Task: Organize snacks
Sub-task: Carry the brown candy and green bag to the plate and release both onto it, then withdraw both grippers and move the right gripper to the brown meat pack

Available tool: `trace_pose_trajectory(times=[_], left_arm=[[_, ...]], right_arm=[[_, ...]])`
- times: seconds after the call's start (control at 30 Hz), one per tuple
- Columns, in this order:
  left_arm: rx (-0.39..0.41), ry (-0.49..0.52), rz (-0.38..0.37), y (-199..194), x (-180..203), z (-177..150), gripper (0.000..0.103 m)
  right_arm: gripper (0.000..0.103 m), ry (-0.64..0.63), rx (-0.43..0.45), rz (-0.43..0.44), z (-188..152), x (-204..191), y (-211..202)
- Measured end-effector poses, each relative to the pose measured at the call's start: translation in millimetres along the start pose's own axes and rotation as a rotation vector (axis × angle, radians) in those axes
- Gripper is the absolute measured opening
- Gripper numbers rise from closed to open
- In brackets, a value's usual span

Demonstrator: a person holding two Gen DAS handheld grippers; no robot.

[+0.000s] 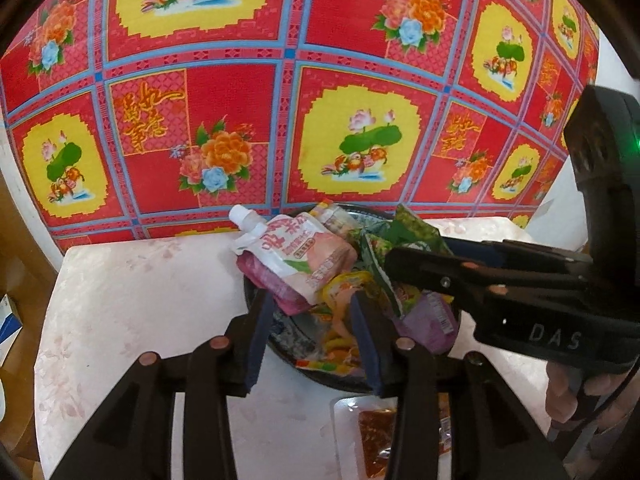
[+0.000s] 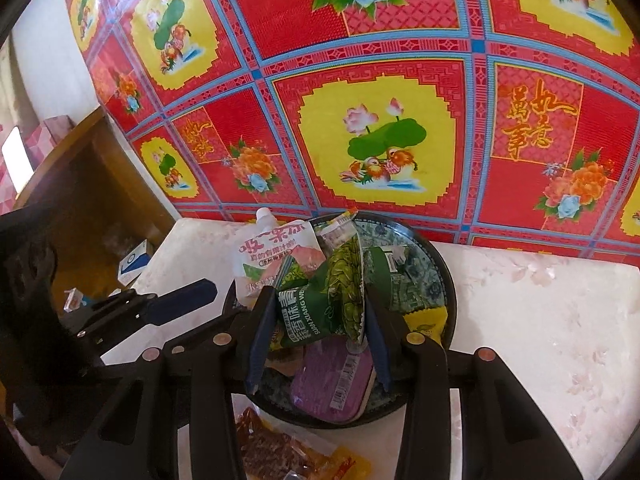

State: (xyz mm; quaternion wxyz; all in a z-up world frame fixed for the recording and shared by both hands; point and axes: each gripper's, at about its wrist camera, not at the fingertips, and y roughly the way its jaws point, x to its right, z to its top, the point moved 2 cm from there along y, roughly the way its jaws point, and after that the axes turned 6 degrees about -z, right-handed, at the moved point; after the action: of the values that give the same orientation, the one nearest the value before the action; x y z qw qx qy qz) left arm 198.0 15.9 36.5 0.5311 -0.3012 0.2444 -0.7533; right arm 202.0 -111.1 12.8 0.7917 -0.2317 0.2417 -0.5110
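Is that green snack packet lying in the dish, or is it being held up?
Held up. The right gripper has its fingers on both sides of the green snack packet, which stands tilted above the other snacks in the dark dish.

Even, soft daylight-type lighting in both views, no hard shadows. Red patterned cloth (image 1: 280, 80) saturated, slight sheen, colours near clipping on yellow patches. White tabletop (image 1: 140, 300) below cloth bright, slightly washed out, faint soft shadow under left gripper (image 1: 312, 340). Strong fisheye bowing: cloth grid lines curve hard toward frame edges; black vignette in corners. Gripper bodies nearest lens soft, out of focus, dark with little detail. Green LED glow right of cloth. Right wrist view: area left of cloth (image 2: 360, 120) dim, murky.
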Motion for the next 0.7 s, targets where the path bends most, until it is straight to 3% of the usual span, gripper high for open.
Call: trace_pose_trajectory(times=[0.1, 0.27, 0.7], left_arm=[[-0.001, 0.001, 0.017, -0.8, -0.8, -1.6, 0.042], [0.0, -0.004, 0.019, -3.9, 0.7, -2.6, 0.042], [0.015, 0.006, 0.024, -29.6, 13.5, -8.3, 0.042]], right_arm=[[0.045, -0.001, -0.001, 0.004, -0.4, -1.1, 2.1], [0.058, -0.009, 0.023, -0.001, 0.4, -2.4, -1.5], [0.058, 0.011, 0.063, 0.002, -13.4, 3.7, -40.4]])
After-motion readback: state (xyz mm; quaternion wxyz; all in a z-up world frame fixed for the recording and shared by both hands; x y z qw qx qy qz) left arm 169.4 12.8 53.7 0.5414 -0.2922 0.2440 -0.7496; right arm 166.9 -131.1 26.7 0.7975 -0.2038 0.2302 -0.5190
